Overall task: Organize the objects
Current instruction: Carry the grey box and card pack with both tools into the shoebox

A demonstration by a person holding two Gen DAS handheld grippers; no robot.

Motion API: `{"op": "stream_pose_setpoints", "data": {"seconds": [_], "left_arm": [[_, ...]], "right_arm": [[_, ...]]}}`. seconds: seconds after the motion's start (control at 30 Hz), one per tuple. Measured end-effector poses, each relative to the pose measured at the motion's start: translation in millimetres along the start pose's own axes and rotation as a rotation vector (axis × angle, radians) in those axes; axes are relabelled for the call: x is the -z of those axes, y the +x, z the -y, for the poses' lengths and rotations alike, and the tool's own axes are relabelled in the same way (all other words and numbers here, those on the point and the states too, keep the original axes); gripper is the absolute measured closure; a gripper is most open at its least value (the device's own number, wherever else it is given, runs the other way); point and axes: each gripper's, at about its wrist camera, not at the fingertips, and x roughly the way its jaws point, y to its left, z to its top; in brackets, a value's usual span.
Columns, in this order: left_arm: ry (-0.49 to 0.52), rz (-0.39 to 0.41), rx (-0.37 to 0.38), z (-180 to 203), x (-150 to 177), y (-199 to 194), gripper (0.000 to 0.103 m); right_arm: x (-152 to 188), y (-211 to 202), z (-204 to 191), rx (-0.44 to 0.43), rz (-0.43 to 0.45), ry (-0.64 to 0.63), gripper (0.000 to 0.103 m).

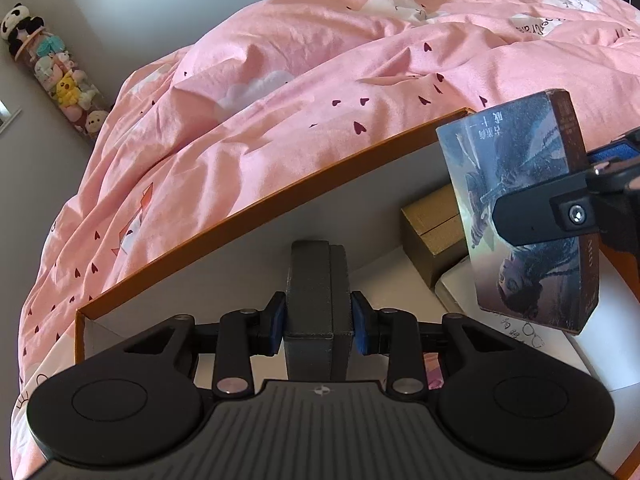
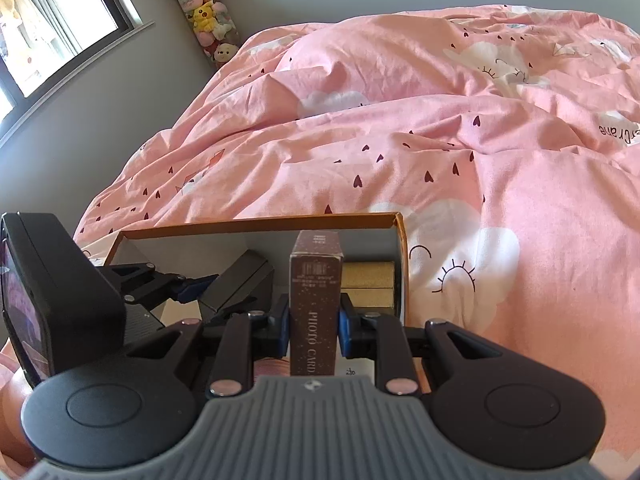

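Note:
My left gripper (image 1: 318,320) is shut on a dark grey box (image 1: 316,280), held upright over the open orange-rimmed storage box (image 1: 280,196). To its right, my right gripper (image 1: 576,184) is shut on a picture-covered photo card box (image 1: 516,184). In the right wrist view, the right gripper (image 2: 314,328) clamps the brown photo card box (image 2: 316,276) by its narrow sides, inside the storage box (image 2: 260,223). The left gripper (image 2: 216,296) holds the grey box (image 2: 240,280) tilted at the left. Gold boxes (image 2: 368,284) stand against the right inner wall.
The storage box lies on a rumpled pink duvet (image 2: 440,140). A clear tube of plush toys (image 2: 204,12) stands against the grey wall, with a window (image 2: 48,28) to the left of it. White printed paper (image 1: 520,332) lies in the storage box's bottom.

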Motion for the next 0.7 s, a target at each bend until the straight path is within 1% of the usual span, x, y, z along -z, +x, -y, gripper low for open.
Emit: {"op": "stream_pose_setpoints", "data": {"seconds": [0.07,0.1,0.2,0.23,0.27,0.33,0.47,0.53,0.6,0.63,0.7], "left_arm": [[-0.006,-0.001,0.05,-1.4,-1.0,-0.4,0.064],[-0.018,-0.014,0.092,-2.9,-2.4,1.1,0.063],[-0.084,-0.033,0.202,-12.8,-2.6,3.5,0.062],[-0.102,-0.032,0.226,-16.0,-2.7,3.3,0.06],[-0.118,-0.029,0.251,-19.6,-2.7,2.4,0.055],[-0.156,-0.022,0.291,-28.4,-2.1,-1.7,0.049],[-0.223,-0.007,0.351,-51.2,1.0,-11.0,0.04],[-0.258,-0.018,0.379,-61.3,3.7,-11.3,0.041],[-0.275,-0.027,0.387,-66.2,6.8,-9.4,0.051],[-0.269,-0.025,0.384,-65.4,7.9,-8.4,0.059],[-0.256,-0.027,0.38,-61.1,9.8,-4.6,0.063]], "right_arm": [[1.7,-2.1,1.6,0.002,-0.003,-0.001,0.079],[2.1,-3.2,2.5,0.003,-0.002,-0.001,0.079],[2.9,-6.2,5.0,0.012,-0.002,-0.001,0.079],[3.0,-6.6,5.6,0.013,-0.003,0.0,0.079],[3.2,-6.7,6.2,0.014,-0.004,0.001,0.079],[3.9,-6.7,7.1,0.016,-0.008,0.001,0.079],[4.4,-6.7,6.9,0.017,-0.013,-0.001,0.079],[4.3,-6.2,6.6,0.014,-0.015,0.0,0.079],[4.1,-5.2,6.2,0.012,-0.018,0.003,0.079],[4.0,-4.7,5.6,0.012,-0.02,0.004,0.079],[4.3,-3.9,4.0,0.011,-0.021,0.002,0.079]]}}
